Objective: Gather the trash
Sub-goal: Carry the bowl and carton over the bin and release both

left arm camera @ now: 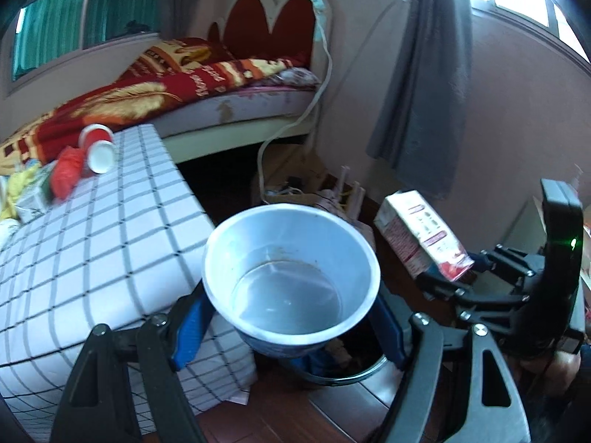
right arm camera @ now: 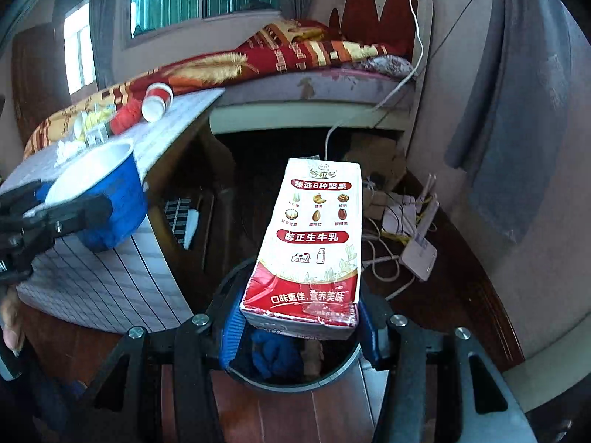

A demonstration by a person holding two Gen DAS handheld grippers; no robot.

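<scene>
My left gripper (left arm camera: 291, 328) is shut on an empty blue paper bowl (left arm camera: 291, 269) with a white inside, held above the dark round trash bin (left arm camera: 332, 373) on the floor. The bowl also shows in the right wrist view (right arm camera: 107, 199). My right gripper (right arm camera: 299, 325) is shut on a red and white milk carton (right arm camera: 310, 243), held over the same bin (right arm camera: 295, 365), which holds blue and tan trash. The carton shows in the left wrist view (left arm camera: 424, 236). Two red paper cups (left arm camera: 98, 147) and a red crumpled wrapper (left arm camera: 66, 170) lie on the checked table (left arm camera: 110, 240).
A bed with a red and gold blanket (left arm camera: 155, 88) stands behind the table. A white cable (left arm camera: 295, 122) hangs by the bed. A white router (right arm camera: 417, 251) and loose cords lie on the wood floor by the wall. A grey curtain (left arm camera: 428, 74) hangs at the right.
</scene>
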